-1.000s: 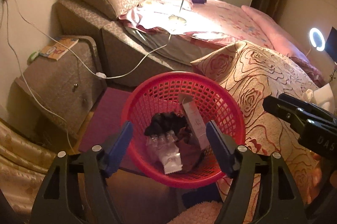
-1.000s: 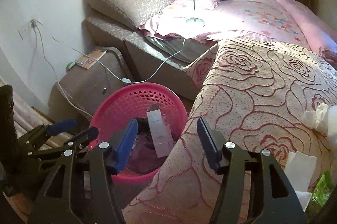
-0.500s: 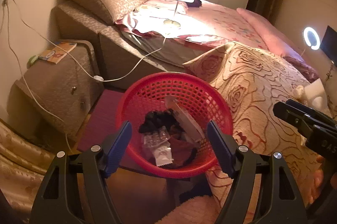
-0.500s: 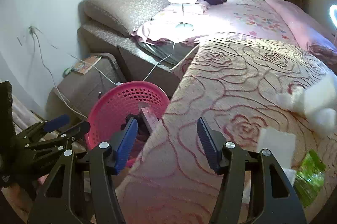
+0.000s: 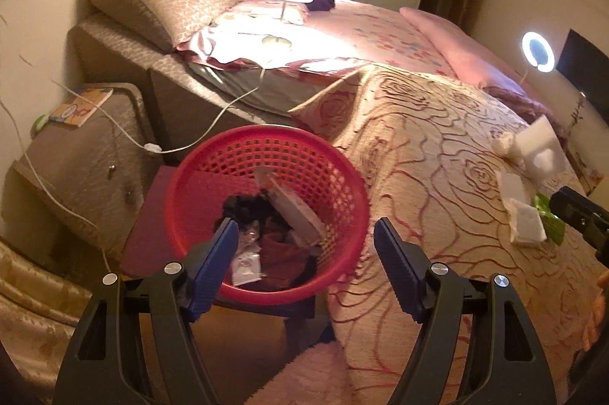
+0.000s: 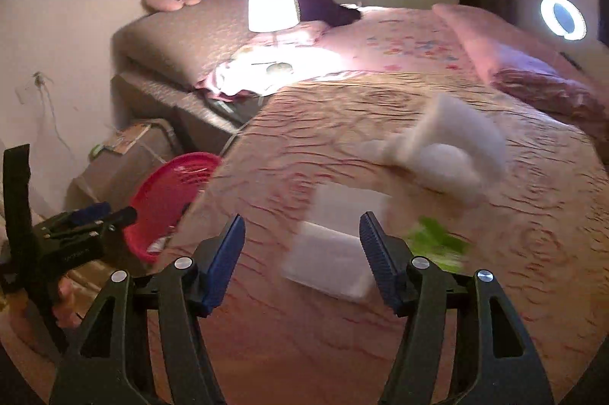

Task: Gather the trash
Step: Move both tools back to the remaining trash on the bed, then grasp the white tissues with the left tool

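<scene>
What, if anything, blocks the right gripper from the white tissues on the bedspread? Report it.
Nothing visible does. The right gripper is empty, its jaws opening, and the flat white tissue lies just ahead of it on the rose-patterned bedspread. A green wrapper lies beside the tissue, not in the path.

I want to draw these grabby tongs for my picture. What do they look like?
Both look the same. The left tongs and right tongs each have two black plastic arms with triangle-shaped holes, round silver screws at the joints, and long blue pads with tiny ridges on the inside. Seen from the side, the left one's black body has small pale lettering, too blurry to read.
</scene>
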Demonstrator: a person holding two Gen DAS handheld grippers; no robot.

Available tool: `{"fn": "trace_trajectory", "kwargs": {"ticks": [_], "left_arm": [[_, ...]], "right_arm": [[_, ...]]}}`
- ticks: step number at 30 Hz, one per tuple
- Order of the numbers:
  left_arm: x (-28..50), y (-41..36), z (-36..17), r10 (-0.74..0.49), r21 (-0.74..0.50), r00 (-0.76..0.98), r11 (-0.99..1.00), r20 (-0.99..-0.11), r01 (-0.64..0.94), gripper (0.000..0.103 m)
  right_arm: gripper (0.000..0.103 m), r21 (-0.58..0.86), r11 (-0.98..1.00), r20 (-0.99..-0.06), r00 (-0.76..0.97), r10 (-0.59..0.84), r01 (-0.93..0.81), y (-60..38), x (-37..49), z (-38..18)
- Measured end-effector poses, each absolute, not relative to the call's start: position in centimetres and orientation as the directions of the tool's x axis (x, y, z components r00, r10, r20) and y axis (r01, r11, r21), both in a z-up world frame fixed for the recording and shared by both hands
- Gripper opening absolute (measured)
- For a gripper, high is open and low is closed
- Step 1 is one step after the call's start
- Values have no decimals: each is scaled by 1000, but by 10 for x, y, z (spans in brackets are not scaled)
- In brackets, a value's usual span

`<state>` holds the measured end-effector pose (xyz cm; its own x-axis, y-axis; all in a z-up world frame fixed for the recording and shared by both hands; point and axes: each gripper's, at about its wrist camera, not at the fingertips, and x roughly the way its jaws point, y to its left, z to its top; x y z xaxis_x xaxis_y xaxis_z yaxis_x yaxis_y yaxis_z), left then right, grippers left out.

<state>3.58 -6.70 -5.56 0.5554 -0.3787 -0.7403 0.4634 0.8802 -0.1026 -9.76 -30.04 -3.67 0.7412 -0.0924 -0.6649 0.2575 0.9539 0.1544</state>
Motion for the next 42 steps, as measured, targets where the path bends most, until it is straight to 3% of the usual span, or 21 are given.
{"fn": "trace_trajectory", "kwargs": {"ticks": [15,42], "left_arm": [[-1,-128,-55,-426,-54,511,805,-746,591,73],[-47,-260,-71,-485,-20,345,601,-803,799,77]], "right_arm": [[61,107,894,-665,700,-262,436,-357,-163,-53],[61,204,834,-663,699,-268,513,-401,-202,-65]]}}
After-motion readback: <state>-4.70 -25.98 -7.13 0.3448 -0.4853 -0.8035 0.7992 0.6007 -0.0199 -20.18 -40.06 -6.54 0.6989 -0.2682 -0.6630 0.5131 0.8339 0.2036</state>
